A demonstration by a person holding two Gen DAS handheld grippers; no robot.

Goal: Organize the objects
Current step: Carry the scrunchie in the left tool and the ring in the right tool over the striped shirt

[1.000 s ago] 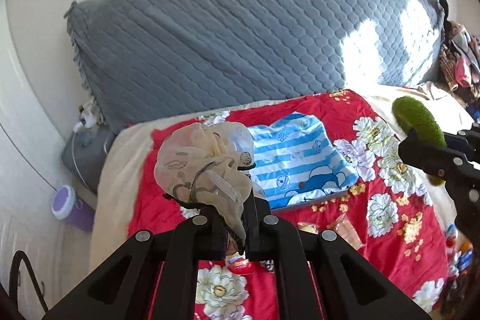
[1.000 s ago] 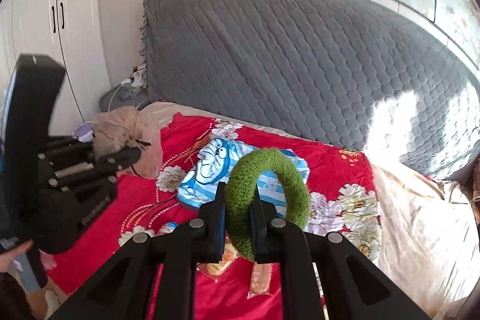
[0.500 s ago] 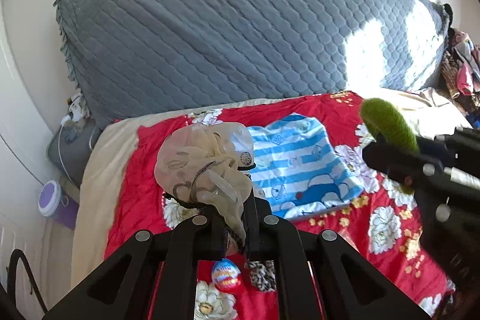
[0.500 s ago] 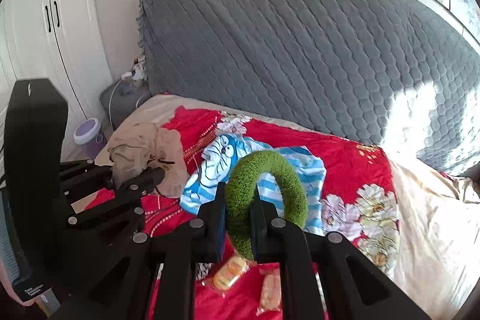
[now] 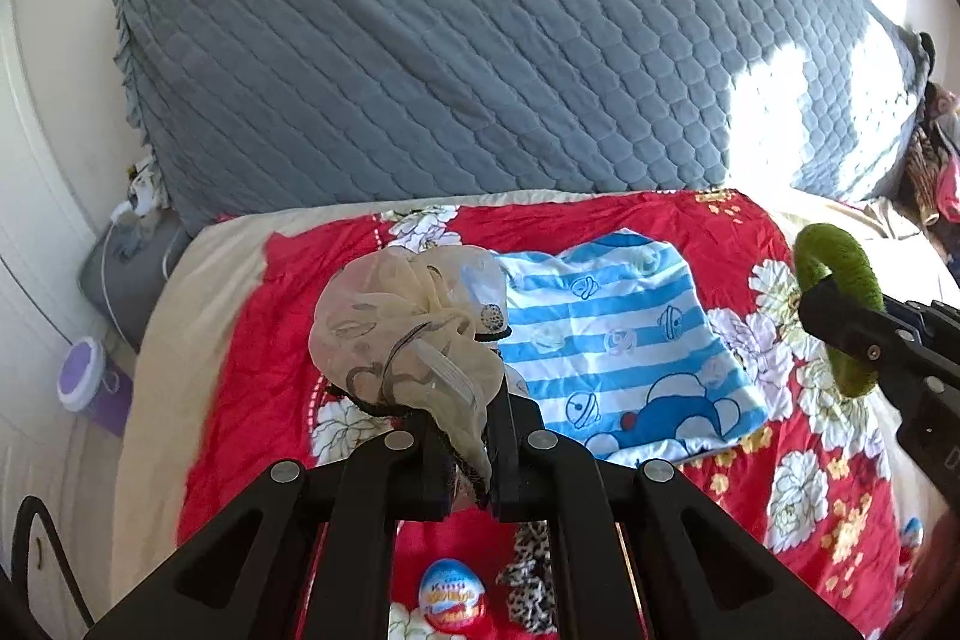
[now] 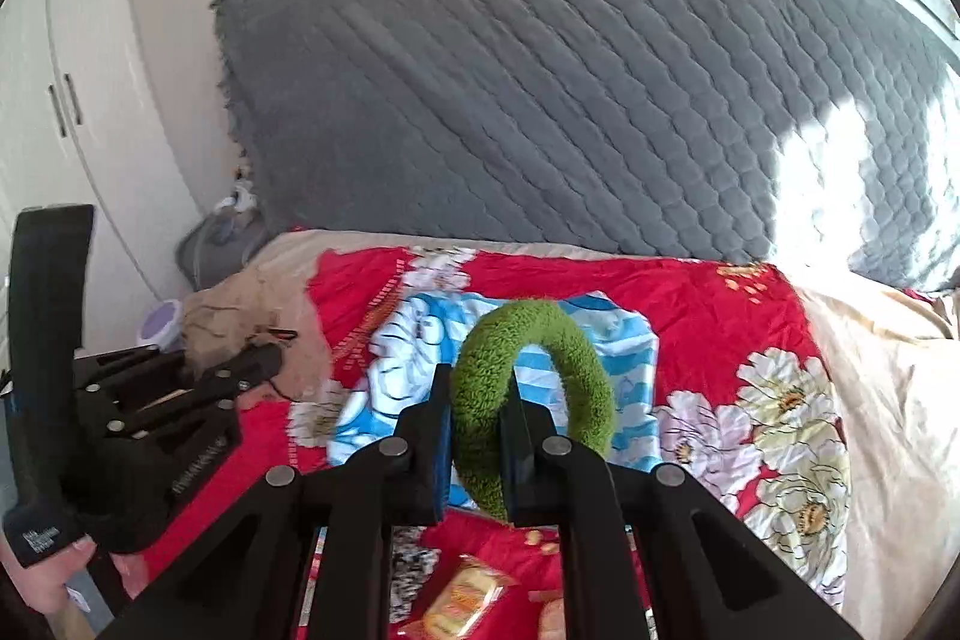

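My left gripper (image 5: pixel 465 436) is shut on a beige sheer scrunchie (image 5: pixel 408 334), held above the red floral blanket (image 5: pixel 252 340). My right gripper (image 6: pixel 477 418) is shut on a fuzzy green scrunchie (image 6: pixel 540 340), a ring that stands up between its fingers. In the left wrist view the right gripper (image 5: pixel 840 334) with the green scrunchie (image 5: pixel 834 268) shows at the right edge. In the right wrist view the left gripper (image 6: pixel 264 361) shows at the left with the beige scrunchie (image 6: pixel 234 322). A blue-striped cartoon garment (image 5: pixel 618 340) lies flat on the blanket ahead of both.
A chocolate egg (image 5: pixel 451 592) and a leopard-print scrunchie (image 5: pixel 531 580) lie on the blanket below the left gripper. Snack packets (image 6: pixel 462 598) lie under the right gripper. A grey quilted headboard (image 5: pixel 480 40) backs the bed. A purple-lidded tub (image 5: pixel 84 382) stands on the floor at left.
Both grippers have come down and forward over the bed, each keeping its scrunchie. The striped garment and the blanket look larger and nearer, and the egg has come into view below the left gripper.
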